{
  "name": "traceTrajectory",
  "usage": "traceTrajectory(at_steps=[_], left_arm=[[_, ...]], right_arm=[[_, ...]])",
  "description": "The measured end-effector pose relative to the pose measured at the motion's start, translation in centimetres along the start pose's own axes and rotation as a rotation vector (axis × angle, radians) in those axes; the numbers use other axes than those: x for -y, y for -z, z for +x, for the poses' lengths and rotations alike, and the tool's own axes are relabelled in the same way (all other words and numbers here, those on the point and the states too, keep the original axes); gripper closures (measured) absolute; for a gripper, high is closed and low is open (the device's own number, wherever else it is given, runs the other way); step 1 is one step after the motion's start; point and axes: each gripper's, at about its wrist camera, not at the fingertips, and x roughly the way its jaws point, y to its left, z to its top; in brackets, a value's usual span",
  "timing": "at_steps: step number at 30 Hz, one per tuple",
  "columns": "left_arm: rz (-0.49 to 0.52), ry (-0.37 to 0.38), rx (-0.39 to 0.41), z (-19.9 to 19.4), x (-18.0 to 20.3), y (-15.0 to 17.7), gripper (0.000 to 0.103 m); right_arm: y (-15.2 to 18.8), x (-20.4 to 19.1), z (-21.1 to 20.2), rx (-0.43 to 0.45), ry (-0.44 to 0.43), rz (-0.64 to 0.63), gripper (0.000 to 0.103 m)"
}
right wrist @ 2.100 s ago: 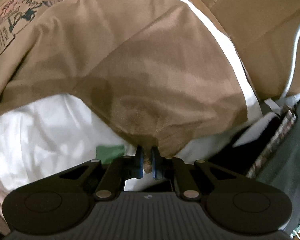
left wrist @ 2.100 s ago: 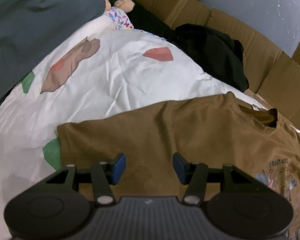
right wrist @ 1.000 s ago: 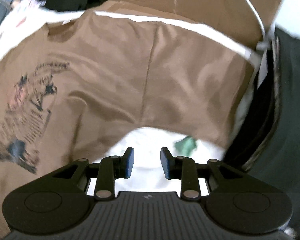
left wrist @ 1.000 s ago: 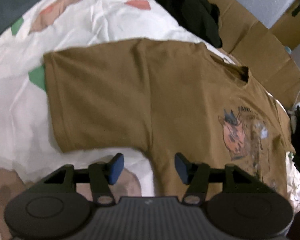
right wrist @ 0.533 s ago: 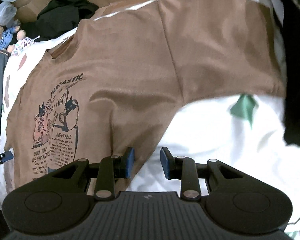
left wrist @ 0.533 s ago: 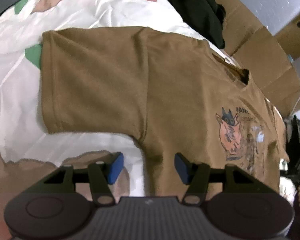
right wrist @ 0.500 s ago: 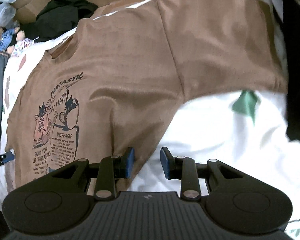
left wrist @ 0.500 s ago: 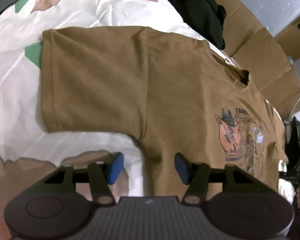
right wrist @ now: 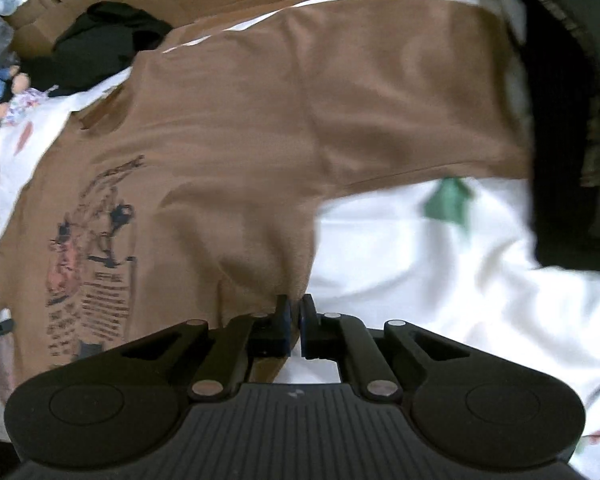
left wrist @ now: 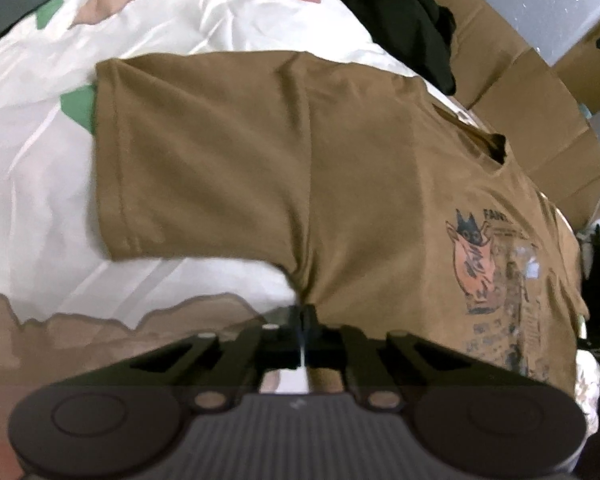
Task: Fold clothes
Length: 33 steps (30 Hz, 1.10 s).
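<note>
A brown T-shirt (left wrist: pixel 340 168) with a printed cat graphic lies spread, front up, on a white patterned bed cover (left wrist: pixel 40 160). My left gripper (left wrist: pixel 302 322) is shut on the shirt's side edge just below the underarm of one sleeve. In the right wrist view the same T-shirt (right wrist: pixel 240 140) fills the frame, and my right gripper (right wrist: pixel 294 314) is shut on its side edge below the other underarm. Both sleeves lie flat and spread outward.
A black garment (left wrist: pixel 400 20) lies beyond the shirt against flattened cardboard (left wrist: pixel 540 92). Dark clothing (right wrist: pixel 564 120) is piled at the bed's right side. A doll (right wrist: pixel 4 84) lies at the far left. The bed cover (right wrist: pixel 440 260) shows beside the shirt.
Both grippers were open half a second ago; both have closed on the shirt's side edges at the underarms. The shirt is pulled slightly at those points.
</note>
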Motion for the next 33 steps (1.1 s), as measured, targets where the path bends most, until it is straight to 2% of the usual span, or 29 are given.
traceTrajectory(at_steps=[4,6,8,9,11,12,13,14,22,25,27,28,29,31,33], left_arm=[[-0.047,0.006,-0.005,-0.3,-1.1,-0.2,0.103],[-0.064,0.041,-0.016,-0.5,-1.2,-0.2,0.095],[-0.067,0.066,-0.020,-0.7,-1.1,0.0,0.079],[-0.062,0.073,-0.021,-0.8,-0.9,0.1,0.075],[-0.049,0.081,-0.026,-0.8,-0.6,0.3,0.064],[-0.042,0.082,-0.030,-0.7,-0.4,0.4,0.062],[-0.032,0.085,-0.038,-0.6,-0.2,0.6,0.059],[-0.024,0.084,-0.046,-0.4,0.0,0.8,0.059],[0.010,0.076,-0.090,-0.6,0.3,1.6,0.060],[0.023,0.093,-0.137,-0.9,0.6,2.4,0.060],[0.051,0.101,-0.171,-0.9,1.0,3.3,0.063],[0.064,0.101,-0.183,-1.0,1.1,3.6,0.072],[0.079,0.100,-0.198,-0.9,1.2,4.1,0.085],[0.092,0.102,-0.219,-0.9,1.2,4.7,0.094],[0.096,0.108,-0.220,-1.1,1.0,5.0,0.098]], right_arm=[[-0.7,1.4,-1.3,0.003,0.057,-0.017,0.099],[-1.0,1.7,-1.6,-0.006,0.070,-0.033,0.098],[-1.2,1.7,-1.7,-0.022,0.077,-0.048,0.096],[-1.3,1.6,-1.6,-0.026,0.072,-0.046,0.095],[-1.3,1.8,-1.7,-0.024,0.036,-0.028,0.083],[-1.3,1.8,-1.8,-0.022,0.029,-0.024,0.079],[-1.2,1.9,-1.9,-0.018,0.017,-0.016,0.068],[-1.0,2.1,-1.8,-0.021,0.012,-0.006,0.064],[1.3,2.1,-0.2,-0.102,-0.056,0.011,0.063],[2.0,1.9,-0.1,-0.106,-0.067,0.004,0.063],[2.2,1.7,-0.3,-0.110,-0.068,-0.016,0.072],[2.3,1.6,-0.4,-0.112,-0.066,-0.027,0.093],[2.3,1.4,-0.6,-0.115,-0.062,-0.042,0.097],[2.5,1.5,-1.1,-0.118,-0.036,-0.066,0.097],[2.6,1.9,-1.8,-0.115,-0.012,-0.074,0.097]])
